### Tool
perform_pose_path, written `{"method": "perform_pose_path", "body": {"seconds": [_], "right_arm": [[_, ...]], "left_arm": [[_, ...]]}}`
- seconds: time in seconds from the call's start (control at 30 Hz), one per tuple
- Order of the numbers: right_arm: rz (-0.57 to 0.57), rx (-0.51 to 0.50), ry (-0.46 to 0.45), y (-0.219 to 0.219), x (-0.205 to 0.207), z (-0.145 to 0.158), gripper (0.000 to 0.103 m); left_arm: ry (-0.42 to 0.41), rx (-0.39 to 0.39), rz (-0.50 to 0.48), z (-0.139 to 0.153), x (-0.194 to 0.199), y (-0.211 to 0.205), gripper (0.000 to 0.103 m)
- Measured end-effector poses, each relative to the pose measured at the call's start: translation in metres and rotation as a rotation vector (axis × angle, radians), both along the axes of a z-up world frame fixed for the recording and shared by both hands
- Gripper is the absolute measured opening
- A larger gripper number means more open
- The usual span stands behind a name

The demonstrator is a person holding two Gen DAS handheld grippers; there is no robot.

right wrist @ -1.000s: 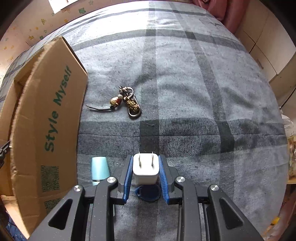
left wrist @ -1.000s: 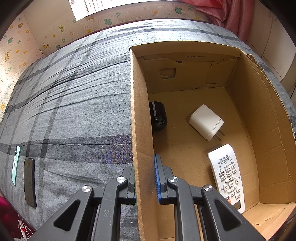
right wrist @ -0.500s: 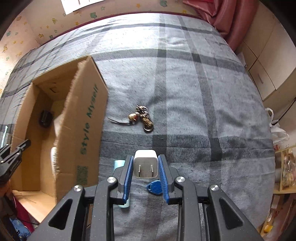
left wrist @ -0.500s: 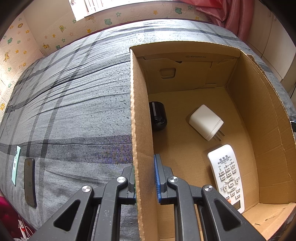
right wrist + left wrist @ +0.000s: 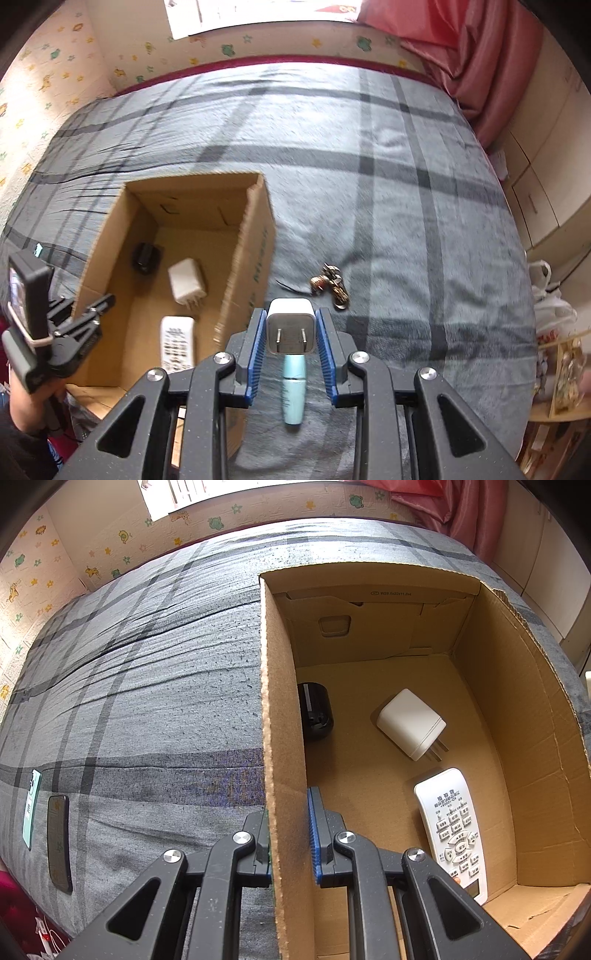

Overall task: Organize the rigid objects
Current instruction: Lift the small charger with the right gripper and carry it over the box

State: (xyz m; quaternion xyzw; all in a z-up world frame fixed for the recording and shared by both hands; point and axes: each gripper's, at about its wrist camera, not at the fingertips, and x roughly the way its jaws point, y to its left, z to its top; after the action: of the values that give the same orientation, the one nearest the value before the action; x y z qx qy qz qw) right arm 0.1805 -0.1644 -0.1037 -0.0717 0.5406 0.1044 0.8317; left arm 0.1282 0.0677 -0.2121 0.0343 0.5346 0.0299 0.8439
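Observation:
My right gripper [image 5: 291,339] is shut on a small white plug charger [image 5: 291,326], prongs toward the camera, held high above the grey plaid bed. Below it lie a pale blue tube [image 5: 293,387] and a key bunch [image 5: 330,286]. The open cardboard box [image 5: 242,236] sits to its left, holding a black round object [image 5: 146,256], a bigger white charger [image 5: 186,280] and a white remote [image 5: 177,343]. My left gripper [image 5: 290,838] is shut on the box's left wall [image 5: 279,720]; inside I see the black object [image 5: 314,710], charger [image 5: 410,723] and remote [image 5: 452,827].
A dark phone [image 5: 58,843] and a mint-green card [image 5: 31,808] lie near the bed's left edge. Pink curtain [image 5: 480,62] and white cabinets [image 5: 535,192] stand to the right of the bed. A hand [image 5: 27,391] holds the left gripper [image 5: 94,314] at the box.
The right gripper has lifted the small charger off the bed and shifted toward the box, so the box interior now shows. The left gripper has stayed clamped on the box wall.

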Motion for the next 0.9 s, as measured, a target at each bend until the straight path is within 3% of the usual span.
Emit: {"method": "perform_pose_path", "body": {"seconds": [0.37, 0.9], "right_arm": [[0.082, 0.018, -0.018, 0.051, 0.004, 0.014, 0.028], [0.169, 0.006, 0.037, 0.115, 0.013, -0.016, 0.028]], "left_arm": [[0.002, -0.003, 0.0, -0.001, 0.0, 0.001, 0.015], [0.002, -0.008, 0.001, -0.001, 0.001, 0.003, 0.015]]}}
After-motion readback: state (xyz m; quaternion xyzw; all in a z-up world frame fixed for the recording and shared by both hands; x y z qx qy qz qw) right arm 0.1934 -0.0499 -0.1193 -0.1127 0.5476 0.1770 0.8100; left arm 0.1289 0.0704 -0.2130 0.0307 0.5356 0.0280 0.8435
